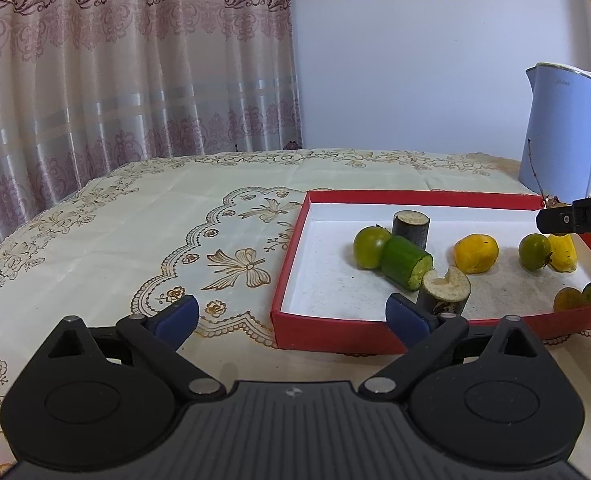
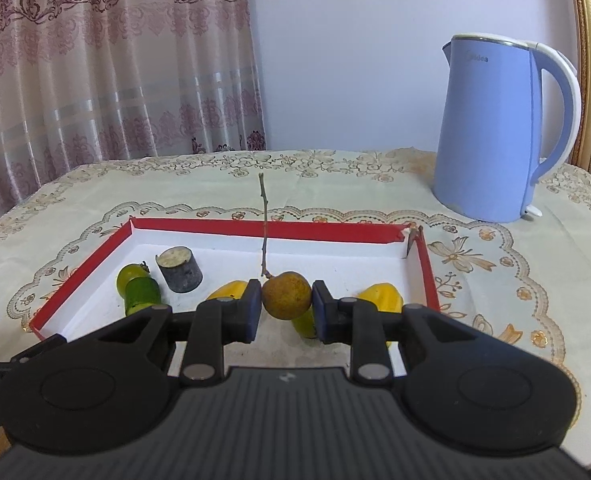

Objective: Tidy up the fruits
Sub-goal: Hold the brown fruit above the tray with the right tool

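A red box with a white floor (image 1: 291, 256) lies on the table and holds several fruit pieces: a green round fruit (image 1: 369, 247), a green cylinder piece (image 1: 405, 264), two dark sugarcane stubs (image 1: 410, 228), a yellow fruit (image 1: 476, 253). My left gripper (image 1: 291, 314) is open and empty, just in front of the box's near left corner. My right gripper (image 2: 286, 300) is shut on a brown round fruit (image 2: 286, 295) with a long stem, held above the box floor (image 2: 335, 268). The right gripper also shows in the left wrist view (image 1: 575, 216).
A blue electric kettle (image 2: 491, 128) stands behind the box's far right corner. The table has a cream patterned cloth (image 1: 155, 232). A patterned curtain (image 1: 115, 60) hangs behind at left, a plain wall behind.
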The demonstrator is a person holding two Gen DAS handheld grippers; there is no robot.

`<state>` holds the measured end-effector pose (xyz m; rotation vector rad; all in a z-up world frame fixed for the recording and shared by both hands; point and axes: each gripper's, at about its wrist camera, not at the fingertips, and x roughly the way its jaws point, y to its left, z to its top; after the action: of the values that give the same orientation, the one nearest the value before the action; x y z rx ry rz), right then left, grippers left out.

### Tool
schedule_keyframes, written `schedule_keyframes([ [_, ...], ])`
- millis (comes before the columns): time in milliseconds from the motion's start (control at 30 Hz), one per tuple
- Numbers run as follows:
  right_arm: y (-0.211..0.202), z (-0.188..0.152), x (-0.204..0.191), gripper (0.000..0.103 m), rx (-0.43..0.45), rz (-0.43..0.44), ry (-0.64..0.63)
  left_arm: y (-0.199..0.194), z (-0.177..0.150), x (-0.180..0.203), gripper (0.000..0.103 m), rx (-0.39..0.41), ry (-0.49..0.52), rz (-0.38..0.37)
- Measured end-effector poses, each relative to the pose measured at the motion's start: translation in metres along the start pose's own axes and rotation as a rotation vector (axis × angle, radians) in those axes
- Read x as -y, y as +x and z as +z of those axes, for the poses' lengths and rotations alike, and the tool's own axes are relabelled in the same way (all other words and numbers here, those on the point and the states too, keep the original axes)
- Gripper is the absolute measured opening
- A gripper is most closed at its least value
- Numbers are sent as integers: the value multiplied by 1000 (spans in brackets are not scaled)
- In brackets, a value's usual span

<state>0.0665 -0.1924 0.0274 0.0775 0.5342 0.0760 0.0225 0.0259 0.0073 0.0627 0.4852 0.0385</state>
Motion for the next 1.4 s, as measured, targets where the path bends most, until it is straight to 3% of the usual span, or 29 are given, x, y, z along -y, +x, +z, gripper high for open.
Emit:
schedule_keyframes([
  [1400,17,6,-2,25,-17,-8,-3,0,0,-1,102,0,0,0],
])
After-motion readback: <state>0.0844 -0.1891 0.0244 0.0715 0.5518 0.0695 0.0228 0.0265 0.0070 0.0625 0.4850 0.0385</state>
